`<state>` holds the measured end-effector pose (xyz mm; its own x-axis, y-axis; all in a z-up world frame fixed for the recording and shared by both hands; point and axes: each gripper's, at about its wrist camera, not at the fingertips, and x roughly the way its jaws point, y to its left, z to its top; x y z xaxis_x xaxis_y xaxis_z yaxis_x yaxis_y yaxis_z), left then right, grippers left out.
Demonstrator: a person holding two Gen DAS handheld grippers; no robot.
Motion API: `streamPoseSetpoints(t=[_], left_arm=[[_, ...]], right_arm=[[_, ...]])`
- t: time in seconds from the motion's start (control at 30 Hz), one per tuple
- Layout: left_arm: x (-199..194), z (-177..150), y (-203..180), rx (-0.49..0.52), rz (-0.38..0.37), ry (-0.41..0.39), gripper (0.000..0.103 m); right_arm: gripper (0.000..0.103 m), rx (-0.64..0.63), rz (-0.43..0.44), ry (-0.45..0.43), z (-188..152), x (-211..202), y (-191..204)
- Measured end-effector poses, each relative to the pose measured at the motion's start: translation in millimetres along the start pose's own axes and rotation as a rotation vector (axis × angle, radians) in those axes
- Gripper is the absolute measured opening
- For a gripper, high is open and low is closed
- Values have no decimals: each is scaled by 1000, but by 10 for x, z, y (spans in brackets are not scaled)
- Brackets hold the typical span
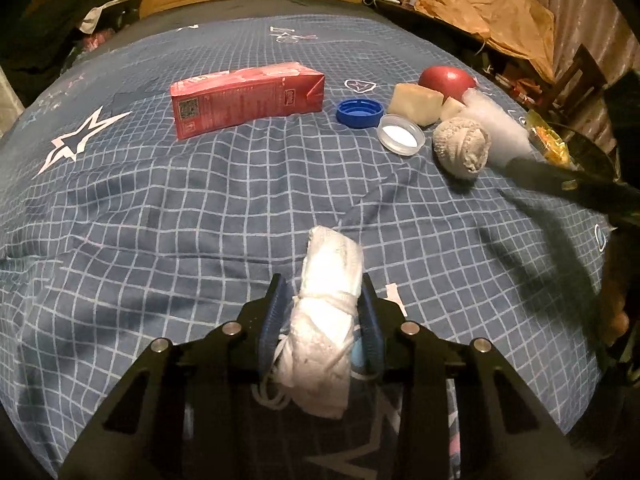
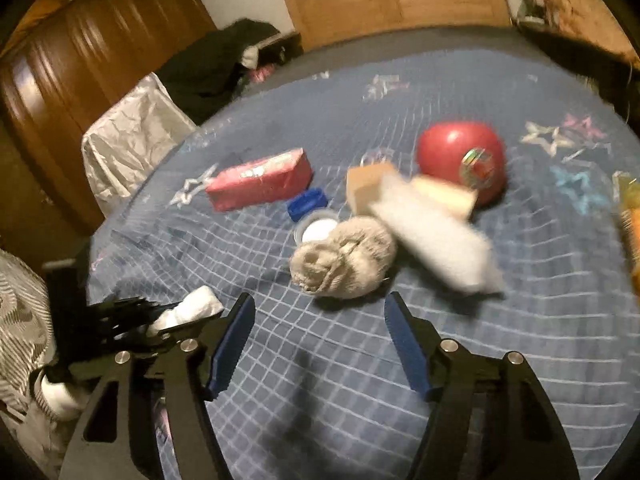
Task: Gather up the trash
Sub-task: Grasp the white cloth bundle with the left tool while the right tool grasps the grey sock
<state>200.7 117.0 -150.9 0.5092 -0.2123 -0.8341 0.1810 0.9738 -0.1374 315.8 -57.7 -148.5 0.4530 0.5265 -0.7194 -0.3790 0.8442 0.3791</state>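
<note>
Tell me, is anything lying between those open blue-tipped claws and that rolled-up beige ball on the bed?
Nothing visible. In the right wrist view, only bare checked bedspread lies between the open right gripper and the beige ball. The clear lid and white wad lie beyond and beside it.

Right wrist view: motion blur smears the apple (image 2: 460, 160), its sticker unreadable, and the white wad (image 2: 436, 244) in front of it. A yellow packet (image 2: 630, 220) right of the apple is cut by the edge. Left wrist view: the apple (image 1: 446, 80) is half hidden behind the pale blocks (image 1: 416, 102); carton (image 1: 244, 98) print too small to read.
</note>
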Motion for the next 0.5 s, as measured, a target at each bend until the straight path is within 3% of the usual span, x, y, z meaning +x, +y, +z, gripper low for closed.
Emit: streamPoseSetpoints(t=[0.1, 0.27, 0.33, 0.37, 0.5], left_arm=[[14, 19, -16, -4, -3, 1, 35], [21, 26, -5, -4, -2, 0, 35], [16, 21, -9, -3, 8, -5, 35], [12, 18, -20, -4, 14, -9, 35], [-68, -56, -99, -17, 35, -35, 25]], right_arm=[[76, 45, -70, -22, 83, 156, -17], [76, 78, -92, -22, 169, 345, -66], [66, 81, -106, -25, 171, 395, -98], [48, 90, -109, -31, 163, 383, -121], [42, 19, -115, -63, 61, 179, -7]])
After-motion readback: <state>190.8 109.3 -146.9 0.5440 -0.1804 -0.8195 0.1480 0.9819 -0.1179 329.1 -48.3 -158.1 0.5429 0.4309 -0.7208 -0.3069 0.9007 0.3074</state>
